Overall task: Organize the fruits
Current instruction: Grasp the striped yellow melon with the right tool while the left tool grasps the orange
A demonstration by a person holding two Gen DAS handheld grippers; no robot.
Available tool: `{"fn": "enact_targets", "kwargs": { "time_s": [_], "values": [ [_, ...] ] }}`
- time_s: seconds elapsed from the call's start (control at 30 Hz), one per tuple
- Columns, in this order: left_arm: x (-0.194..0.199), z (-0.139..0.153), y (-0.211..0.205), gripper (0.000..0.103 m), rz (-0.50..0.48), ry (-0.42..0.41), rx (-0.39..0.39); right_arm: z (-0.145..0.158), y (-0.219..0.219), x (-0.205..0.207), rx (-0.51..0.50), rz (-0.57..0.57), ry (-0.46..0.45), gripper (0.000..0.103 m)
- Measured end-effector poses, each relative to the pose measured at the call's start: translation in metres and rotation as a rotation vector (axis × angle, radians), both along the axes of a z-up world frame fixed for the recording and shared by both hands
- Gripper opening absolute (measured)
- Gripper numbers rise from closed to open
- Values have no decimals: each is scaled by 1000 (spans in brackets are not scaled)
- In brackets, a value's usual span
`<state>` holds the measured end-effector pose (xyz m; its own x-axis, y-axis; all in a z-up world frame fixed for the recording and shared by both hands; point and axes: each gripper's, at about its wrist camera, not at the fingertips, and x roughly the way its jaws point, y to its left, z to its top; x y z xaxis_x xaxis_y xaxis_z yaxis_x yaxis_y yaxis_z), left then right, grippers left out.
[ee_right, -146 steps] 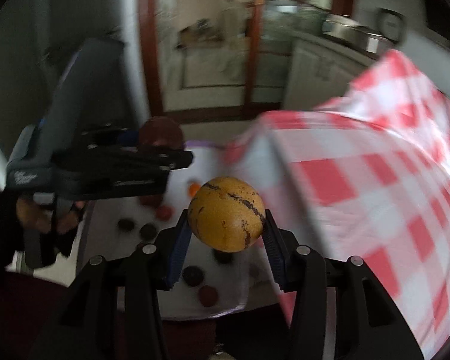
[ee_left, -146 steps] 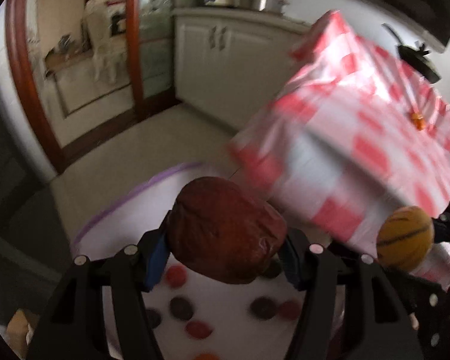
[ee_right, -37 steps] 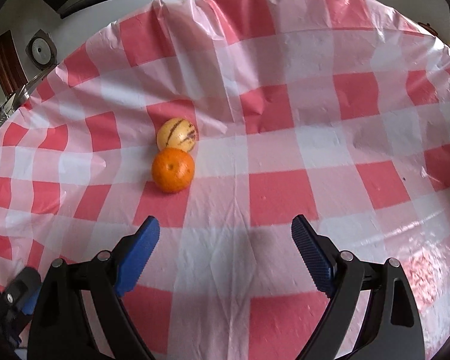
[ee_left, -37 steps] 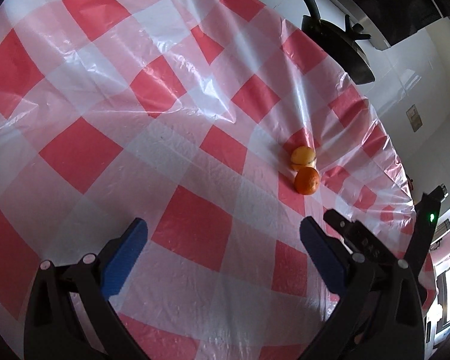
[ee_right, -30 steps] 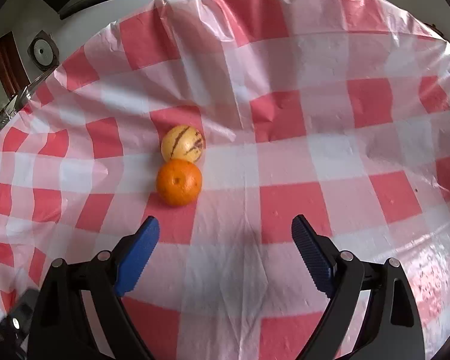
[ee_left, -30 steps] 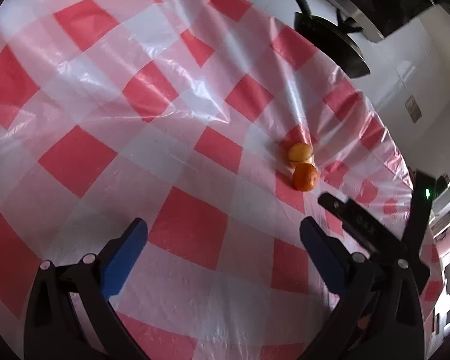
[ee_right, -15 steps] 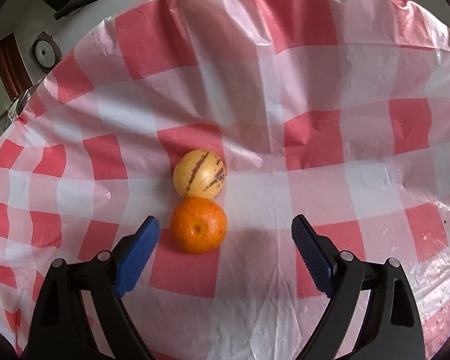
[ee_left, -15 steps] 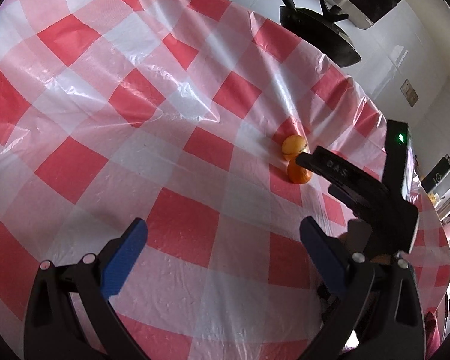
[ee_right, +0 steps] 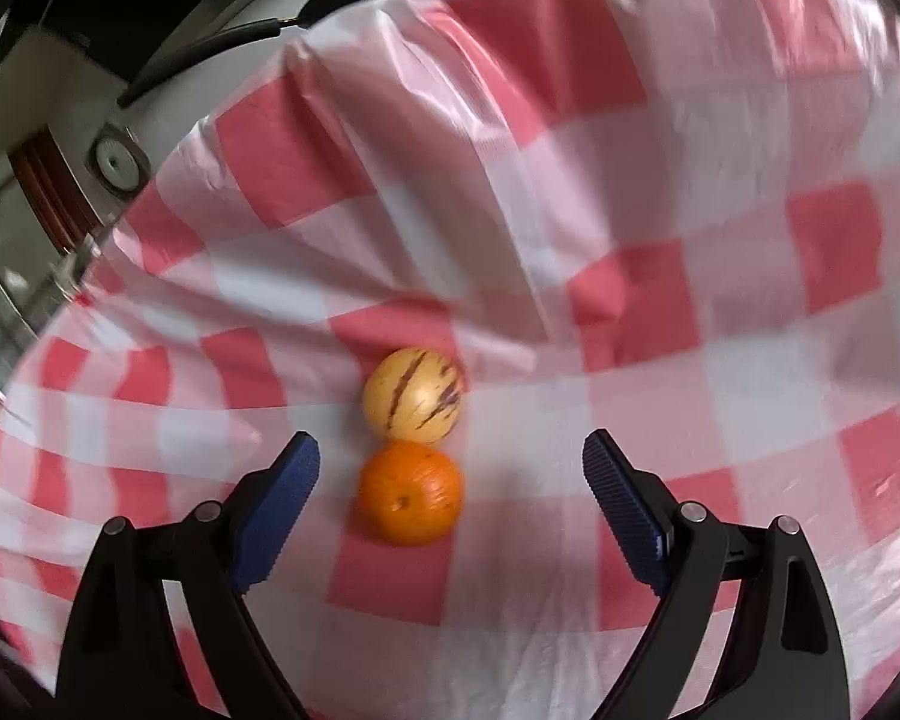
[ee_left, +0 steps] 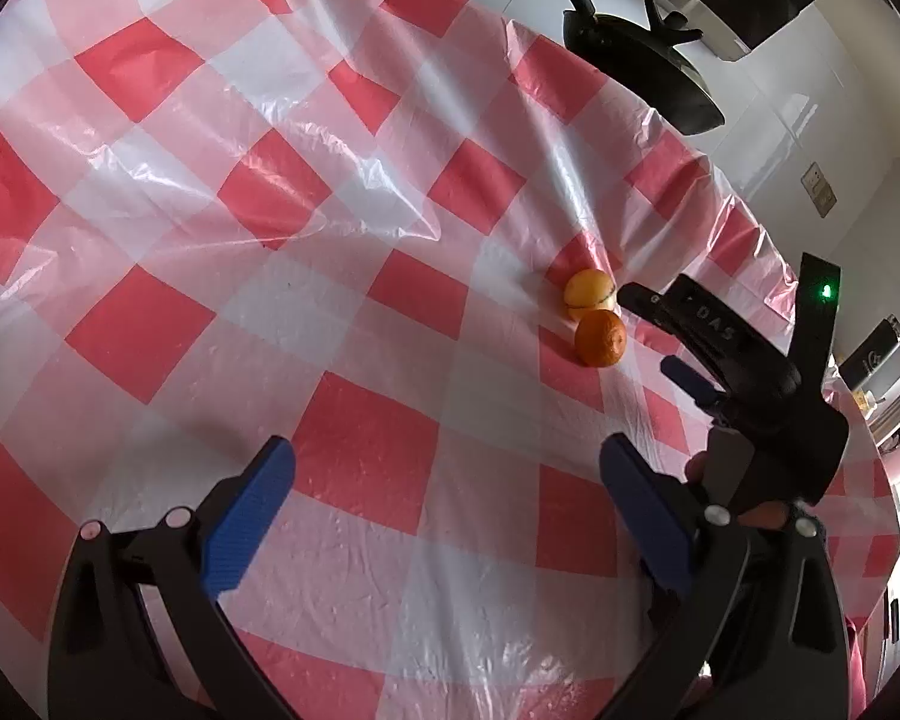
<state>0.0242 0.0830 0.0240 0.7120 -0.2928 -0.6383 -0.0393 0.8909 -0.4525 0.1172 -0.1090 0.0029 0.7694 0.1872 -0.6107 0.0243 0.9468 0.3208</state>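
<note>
An orange [ee_right: 410, 493] and a pale yellow fruit with dark stripes [ee_right: 414, 394] lie touching each other on the red and white checked tablecloth [ee_right: 660, 312]. My right gripper [ee_right: 450, 486] is open, its blue pads on either side of the orange without touching it. In the left wrist view the same orange [ee_left: 599, 346] and striped fruit [ee_left: 588, 293] sit far ahead to the right, with the right gripper [ee_left: 672, 336] beside them. My left gripper [ee_left: 447, 498] is open and holds nothing, above bare cloth.
A black pan [ee_left: 642, 69] with a long handle sits at the table's far edge. The plastic cloth is creased [ee_left: 306, 222] in the middle. A white wall with a switch plate [ee_left: 821, 187] lies beyond the table.
The right gripper has moved in on the two fruits, so the orange now lies between its open pads. Both grippers held fruits about five seconds ago and are empty now. The left gripper barely moved.
</note>
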Motion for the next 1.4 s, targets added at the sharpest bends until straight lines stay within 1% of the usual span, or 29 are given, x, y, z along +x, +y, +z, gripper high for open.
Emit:
{"fn": "enact_targets", "kwargs": {
  "time_s": [0.1,0.17,0.27,0.33,0.37,0.4,0.47,0.5,0.53,0.6,0.63,0.67,0.7,0.73,0.77,0.83,0.9,1.0,1.03,1.1,1.13,1.17,1.2,1.23,1.27,1.3,1.33,1.37,1.4],
  "values": [
    [0,0,0,102,-5,1,-4,-1,8,3,-29,21,12,87],
    [0,-1,0,102,-8,3,-5,0,18,7,-48,62,16,87],
    [0,-1,0,102,-12,4,-7,-1,29,19,-116,107,34,87],
    [0,-1,0,102,-13,3,-9,-2,37,34,-160,105,52,85],
    [0,-1,0,102,-12,3,-10,-5,42,46,-182,106,94,82],
    [0,-1,0,102,-14,3,-12,-7,45,55,-191,109,124,76],
    [0,-2,0,102,-17,5,-14,-10,51,66,-232,110,160,61],
    [0,-1,1,102,-18,5,-15,-14,57,71,-273,107,195,53],
    [0,-2,1,102,-21,6,-17,-13,60,70,-305,105,195,44],
    [0,-2,1,102,-22,8,-18,-7,57,65,-252,108,148,43],
    [0,-2,1,102,-22,8,-17,3,45,53,-176,92,66,43],
    [0,-2,1,102,-22,7,-12,11,34,41,-132,77,22,43],
    [0,-2,-1,102,-26,8,-5,16,26,32,-102,62,5,43],
    [0,-1,-3,102,-30,10,3,22,11,15,-48,47,-23,43],
    [1,-2,-7,102,-41,24,23,25,2,2,-28,40,-35,43],
    [9,-2,-20,102,-65,75,76,26,-15,-23,-13,14,-34,44],
    [21,2,-34,102,-97,93,103,19,-37,-51,24,-7,-1,44],
    [61,20,-74,102,-141,68,251,8,-58,-77,39,-44,38,44],
    [83,21,-93,102,-175,66,304,4,-60,-84,46,-43,48,44],
    [112,18,-113,101,-183,72,360,2,-58,-93,41,-45,50,44],
    [127,14,-123,100,-190,80,369,1,-59,-97,33,-41,49,44],
    [139,10,-130,91,-212,91,360,1,-63,-102,27,-39,47,44],
    [148,7,-137,78,-230,102,363,0,-70,-106,25,-43,47,44],
    [158,1,-145,70,-240,118,400,-2,-76,-109,25,-46,50,44],
    [165,-4,-151,60,-237,129,445,-4,-80,-109,27,-49,54,44],
    [166,-5,-155,47,-238,110,473,-8,-79,-106,32,-55,59,44],
    [163,-4,-156,41,-251,104,487,-11,-81,-106,39,-57,63,44],
    [157,0,-154,41,-257,96,465,-11,-84,-105,58,-51,61,44],
    [145,7,-148,41,-258,59,433,-10,-84,-106,61,-50,49,44]
  ]
}}
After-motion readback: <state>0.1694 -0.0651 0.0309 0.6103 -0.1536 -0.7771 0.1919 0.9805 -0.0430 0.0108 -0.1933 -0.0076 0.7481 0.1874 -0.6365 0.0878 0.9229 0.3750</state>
